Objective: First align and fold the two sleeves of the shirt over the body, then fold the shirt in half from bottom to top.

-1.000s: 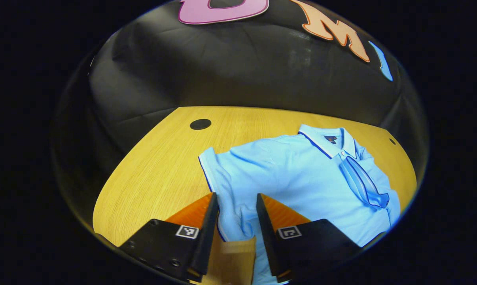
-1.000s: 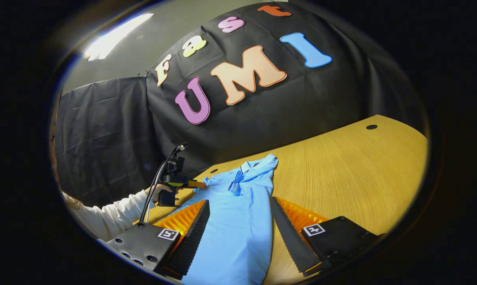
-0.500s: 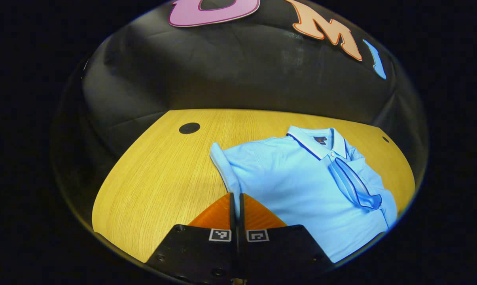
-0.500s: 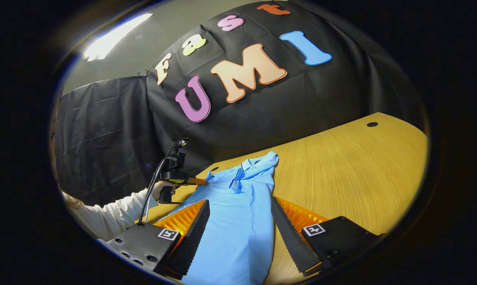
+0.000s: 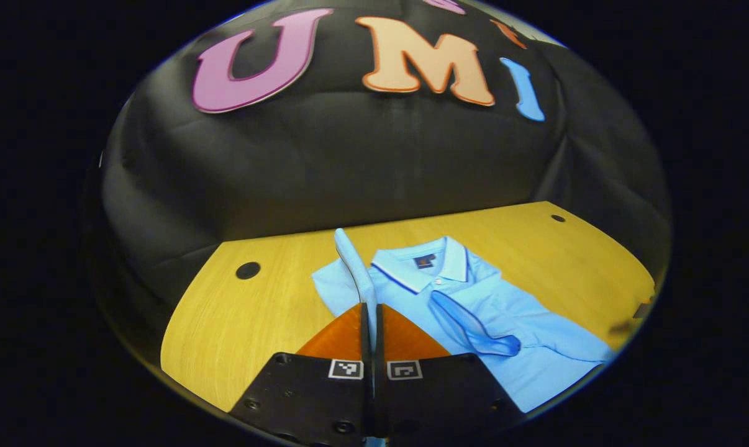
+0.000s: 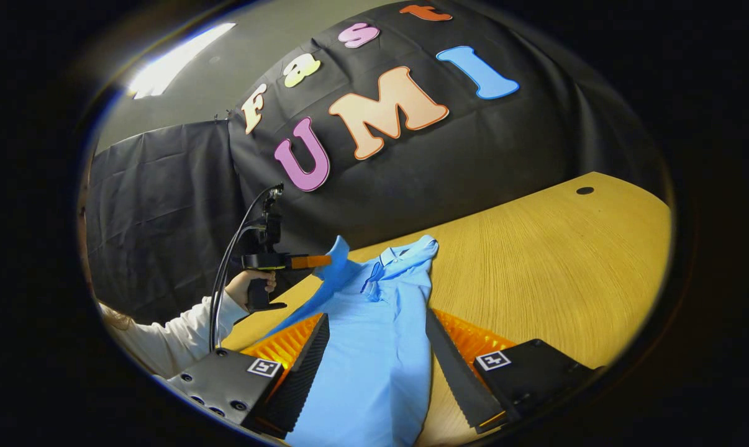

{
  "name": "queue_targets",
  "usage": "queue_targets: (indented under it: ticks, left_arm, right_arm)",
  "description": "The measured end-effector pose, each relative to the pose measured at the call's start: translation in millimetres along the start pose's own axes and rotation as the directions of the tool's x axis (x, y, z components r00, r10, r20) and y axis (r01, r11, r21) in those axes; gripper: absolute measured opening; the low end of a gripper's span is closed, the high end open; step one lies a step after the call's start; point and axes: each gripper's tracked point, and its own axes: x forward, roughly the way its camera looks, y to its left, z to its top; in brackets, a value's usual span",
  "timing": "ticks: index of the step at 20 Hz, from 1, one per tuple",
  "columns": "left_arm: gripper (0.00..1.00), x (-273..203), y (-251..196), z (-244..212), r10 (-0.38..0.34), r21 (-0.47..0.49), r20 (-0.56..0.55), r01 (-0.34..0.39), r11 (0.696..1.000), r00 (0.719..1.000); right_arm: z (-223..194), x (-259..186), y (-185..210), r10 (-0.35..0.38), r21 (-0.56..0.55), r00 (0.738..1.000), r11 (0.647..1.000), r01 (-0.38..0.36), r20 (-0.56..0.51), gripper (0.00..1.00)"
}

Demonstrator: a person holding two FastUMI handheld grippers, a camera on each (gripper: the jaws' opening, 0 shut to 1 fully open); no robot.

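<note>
Left gripper view, left gripper [image 5: 369, 313] pinching raised sleeve [image 5: 354, 264], right gripper view, right gripper [image 6: 377, 335] spread over shirt [image 6: 374, 360]

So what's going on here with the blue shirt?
A person is folding a light blue polo shirt on a wooden table with two hand-held grippers. The left gripper has its jaws shut on one sleeve and holds it lifted off the table. The other sleeve already lies across the chest. The right gripper hovers open over the shirt's lower part.
</note>
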Motion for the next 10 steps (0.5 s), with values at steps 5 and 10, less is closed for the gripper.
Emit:
queue_targets:
  ticks: [5, 10]
  left_arm:
    - [0.0, -3, -85, -2, -0.145, 0.13, -0.008, 0.144, 0.981, 0.989]
    - [0.0, 6, -132, -22, -0.207, 0.143, -0.061, 0.214, 0.966, 0.976]
  right_arm:
    - [4, -1, 3, 0.008, 0.002, 1.0, 1.0, -0.008, 0.01, 0.97]
    - [2, -1, 0, -0.003, -0.009, 1.0, 1.0, 0.003, 0.002, 0.97]
